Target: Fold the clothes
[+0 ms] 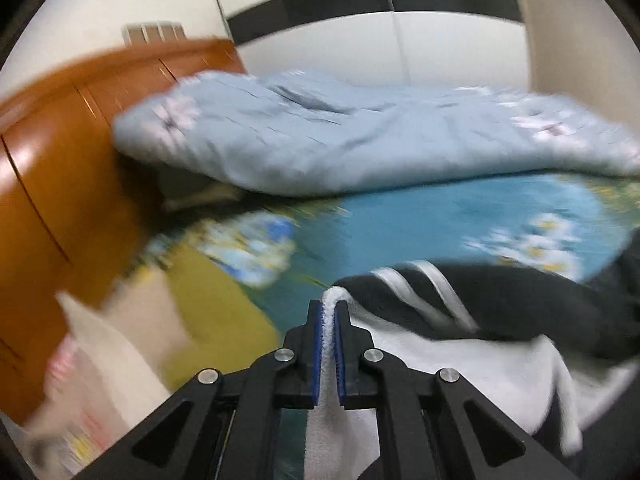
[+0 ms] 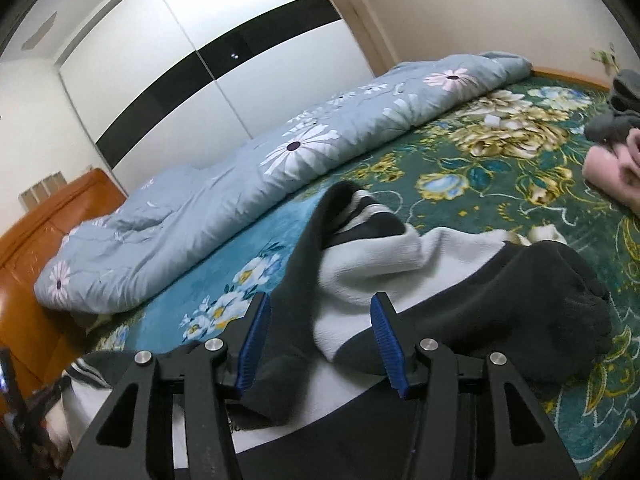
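- Left tool (image 1: 329, 312) is pinching the white edge of a black-and-white garment (image 1: 500, 312), raised over the bed (image 1: 400, 216).
- Right tool (image 2: 316, 312) is spread, the garment (image 2: 380, 268) between its pads, not gripped.
- Risk: the thin pinch could slip, dropping the fold.

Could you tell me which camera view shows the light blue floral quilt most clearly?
The right wrist view: the quilt is sharp there, stretched along the far side of the bed with its daisy print plain. The left wrist view shows the same quilt only motion-blurred, beyond the left gripper shut on white fleece.
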### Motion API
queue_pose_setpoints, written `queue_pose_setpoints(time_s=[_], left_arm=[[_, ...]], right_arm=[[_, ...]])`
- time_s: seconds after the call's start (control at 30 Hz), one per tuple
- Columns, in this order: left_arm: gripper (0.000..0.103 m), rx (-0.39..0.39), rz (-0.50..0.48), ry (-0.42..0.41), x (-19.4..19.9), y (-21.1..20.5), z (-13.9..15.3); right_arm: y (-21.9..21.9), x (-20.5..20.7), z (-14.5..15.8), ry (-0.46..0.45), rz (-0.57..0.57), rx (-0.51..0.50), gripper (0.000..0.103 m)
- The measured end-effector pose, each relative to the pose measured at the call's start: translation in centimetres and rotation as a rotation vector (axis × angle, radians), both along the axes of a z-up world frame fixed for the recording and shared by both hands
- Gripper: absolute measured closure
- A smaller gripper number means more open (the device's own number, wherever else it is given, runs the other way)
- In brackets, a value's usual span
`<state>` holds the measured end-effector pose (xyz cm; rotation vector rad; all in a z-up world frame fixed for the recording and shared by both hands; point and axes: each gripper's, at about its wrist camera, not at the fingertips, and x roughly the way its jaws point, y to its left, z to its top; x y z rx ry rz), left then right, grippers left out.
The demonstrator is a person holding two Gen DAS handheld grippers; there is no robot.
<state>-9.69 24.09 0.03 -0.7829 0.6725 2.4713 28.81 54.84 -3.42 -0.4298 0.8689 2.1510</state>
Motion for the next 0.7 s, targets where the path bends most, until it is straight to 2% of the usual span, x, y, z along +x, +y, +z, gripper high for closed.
queue_pose_setpoints(time_s=[0.07, 0.2, 0.27, 0.37, 0.53, 0.57, 0.67, 0.7], left_arm=[[0.097, -0.103, 0.042, 0.009, -2.3, 1.5, -2.1], [0.097, -0.190, 0.089, -0.083, -4.9, 3.1, -6.5], [0.095, -0.162, 0.077, -0.136, -4.9, 3.4, -7.4], [0.093, -0.100, 0.016, -0.219, -4.3, 3.3, -7.2], [0.089, -0.038, -0.106, -0.255, -1.6, 2.0, -3.9], [0.085, -0.032, -0.149, -0.259, -0.9, 2.2, -3.1], [0.056, -0.076, -0.311, -0.248, 2.5, 4.4, -1.8], [0.054, -0.107, -0.375, -0.231, 3.8, 5.7, -1.8]], right_arm=[[0.5, 0.4, 0.0, 0.002, -0.008, -0.005, 0.050], [1.2, 0.8, -0.3, 0.020, -0.012, -0.031, 0.050], [1.6, 0.8, -0.5, 0.025, -0.013, -0.044, 0.050], [2.1, 0.6, -1.0, 0.033, -0.003, -0.066, 0.050], [2.1, 0.1, -1.6, 0.027, 0.018, -0.080, 0.050], [2.2, 0.0, -1.7, 0.024, 0.021, -0.087, 0.050], [2.4, -0.2, -2.0, 0.025, 0.022, -0.102, 0.050], [2.4, -0.2, -2.1, 0.027, 0.020, -0.106, 0.050]])
